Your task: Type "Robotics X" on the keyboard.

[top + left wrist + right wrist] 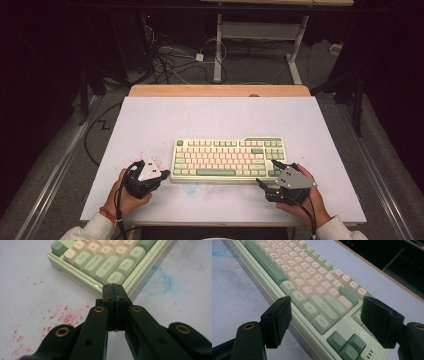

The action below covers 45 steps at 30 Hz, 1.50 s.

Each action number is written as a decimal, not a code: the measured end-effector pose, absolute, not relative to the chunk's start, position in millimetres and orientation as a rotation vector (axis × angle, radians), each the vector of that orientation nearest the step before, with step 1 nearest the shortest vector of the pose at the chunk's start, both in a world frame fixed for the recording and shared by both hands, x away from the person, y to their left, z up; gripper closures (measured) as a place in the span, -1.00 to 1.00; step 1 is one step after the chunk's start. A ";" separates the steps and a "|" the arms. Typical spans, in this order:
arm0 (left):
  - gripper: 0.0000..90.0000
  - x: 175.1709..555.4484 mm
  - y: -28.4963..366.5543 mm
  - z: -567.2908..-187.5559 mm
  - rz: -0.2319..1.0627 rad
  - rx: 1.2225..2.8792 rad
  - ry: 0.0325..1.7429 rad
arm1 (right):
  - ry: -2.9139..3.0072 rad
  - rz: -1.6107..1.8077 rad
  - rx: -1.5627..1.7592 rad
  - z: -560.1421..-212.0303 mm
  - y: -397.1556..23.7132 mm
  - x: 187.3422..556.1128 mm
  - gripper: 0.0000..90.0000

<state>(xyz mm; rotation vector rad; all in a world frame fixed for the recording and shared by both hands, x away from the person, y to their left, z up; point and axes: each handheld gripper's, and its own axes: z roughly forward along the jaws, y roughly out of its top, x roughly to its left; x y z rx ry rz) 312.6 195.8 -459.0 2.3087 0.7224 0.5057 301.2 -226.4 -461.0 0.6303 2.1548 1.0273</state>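
Hands (131,192) w/ grippers on stained white tabletop (220,120), cables (170,62) behind.

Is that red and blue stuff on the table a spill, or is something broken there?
Nothing looks broken. The white table carries red specks beside the keyboard's left end and a faint blue smudge by its front edge, like leftover stains. The keyboard lies straight and looks whole.
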 end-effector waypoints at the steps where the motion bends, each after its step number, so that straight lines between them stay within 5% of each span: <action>1: 0.95 314.2 194.5 -457.4 0.508 2.308 0.717 | 2.155 1.027 0.630 -461.0 -226.4 301.2 -0.44; 45: 0.95 368.1 98.9 -453.5 0.410 2.426 0.489 | 2.203 0.984 0.584 -467.8 -222.3 304.6 -0.43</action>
